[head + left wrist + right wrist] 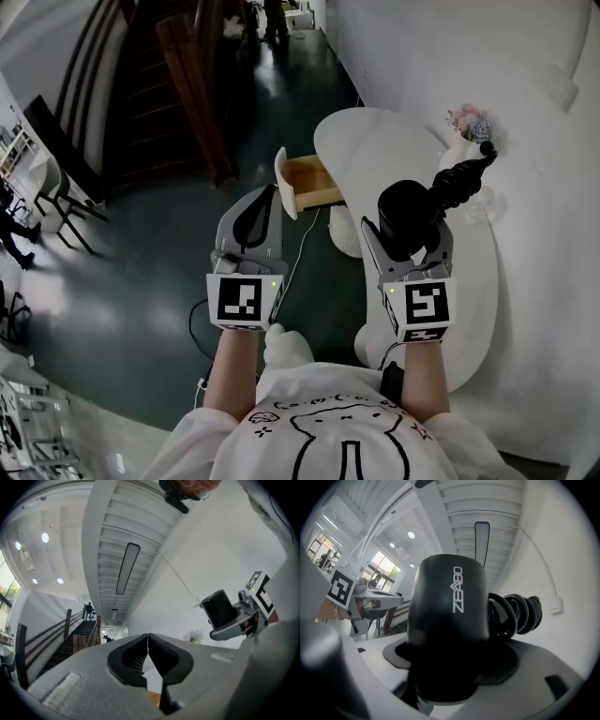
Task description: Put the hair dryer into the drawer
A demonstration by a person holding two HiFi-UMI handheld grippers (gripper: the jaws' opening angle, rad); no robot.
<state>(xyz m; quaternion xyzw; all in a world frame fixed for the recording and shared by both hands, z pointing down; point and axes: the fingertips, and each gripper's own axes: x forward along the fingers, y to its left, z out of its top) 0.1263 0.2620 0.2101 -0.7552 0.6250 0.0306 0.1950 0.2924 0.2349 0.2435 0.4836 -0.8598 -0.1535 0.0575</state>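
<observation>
A black hair dryer [408, 208] stands upright between the jaws of my right gripper [406, 234], which is shut on its body. Its coiled black cord [461, 180] trails toward the wall. In the right gripper view the dryer [447, 620] fills the middle, with the cord [518, 613] behind it. The wooden drawer [311, 183] stands pulled out from the white round table [375, 150], to the left of the dryer. My left gripper [255, 208] hangs just left of the drawer, shut with nothing in it; its jaws [148, 656] meet at the tips.
A vase of flowers [469, 127] stands at the table's far edge by the white wall. A cable [298, 255] runs over the dark floor below the drawer. A dark staircase [187, 84] rises at the back left, with a chair [66, 202] further left.
</observation>
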